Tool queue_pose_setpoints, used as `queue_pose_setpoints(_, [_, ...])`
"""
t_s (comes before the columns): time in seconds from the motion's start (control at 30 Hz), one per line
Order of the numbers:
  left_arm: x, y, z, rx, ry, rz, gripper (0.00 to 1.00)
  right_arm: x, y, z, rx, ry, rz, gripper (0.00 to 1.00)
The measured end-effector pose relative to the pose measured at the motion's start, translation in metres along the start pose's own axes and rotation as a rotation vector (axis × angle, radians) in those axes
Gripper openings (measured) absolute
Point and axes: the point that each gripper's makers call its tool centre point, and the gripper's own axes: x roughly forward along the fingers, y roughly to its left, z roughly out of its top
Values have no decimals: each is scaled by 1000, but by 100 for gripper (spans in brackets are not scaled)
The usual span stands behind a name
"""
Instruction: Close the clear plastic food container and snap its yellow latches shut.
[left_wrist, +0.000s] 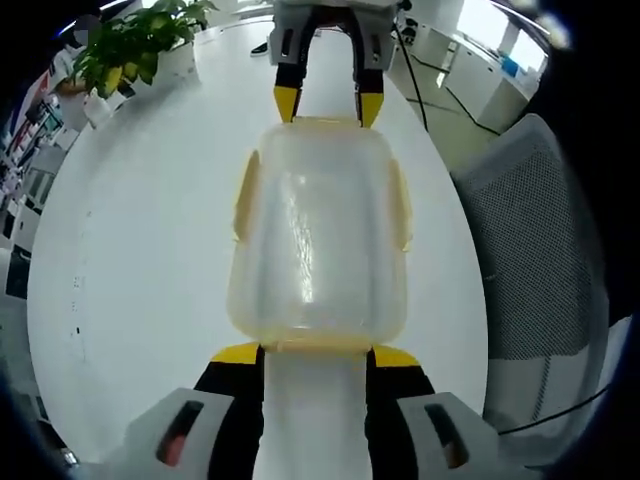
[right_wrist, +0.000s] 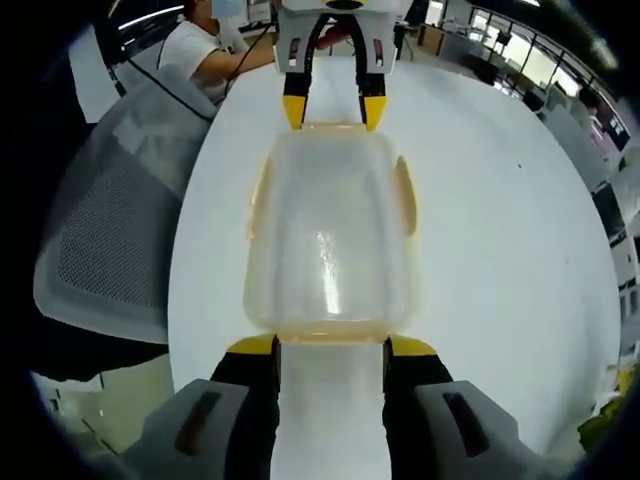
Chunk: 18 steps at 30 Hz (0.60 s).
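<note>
**Container set between two facing grippers on a white table**

A clear plastic container (left_wrist: 318, 240) is seen lying on a white table (left_wrist: 140, 280), with its lid seated on top. Yellow latches are visible along its sides: one on the left edge (left_wrist: 245, 195) and one on the right edge (left_wrist: 402, 205) in the left gripper view, and both appear folded against the body, though it cannot be told whether they are snapped.

In the left gripper view, the left gripper (left_wrist: 316, 352) is placed at the near short end of the container, its yellow-tipped jaws spread apart and set just at the container's rim, nothing being clasped between them. At the far short end, the right gripper (left_wrist: 328, 104) is seen facing back, its jaws likewise parted, the yellow tips touching or almost touching the far rim.

The same arrangement is shown from the opposite end in the right gripper view: the right gripper (right_wrist: 331, 344) stands spread at the near end of the container (right_wrist: 330, 235), and the left gripper (right_wrist: 329, 110) is met at the far end.

A potted plant (left_wrist: 140, 45) is placed on the table's far left, and a grey mesh chair (left_wrist: 540, 250) stands beside the table. A person in a white shirt (right_wrist: 200, 50) is seated beyond the table.
</note>
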Motion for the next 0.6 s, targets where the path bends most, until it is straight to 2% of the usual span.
queue_pose_setpoints(0.6, [0, -1, -1, -2, -10, -9, 35, 0, 0, 0, -19, -27, -3, 39])
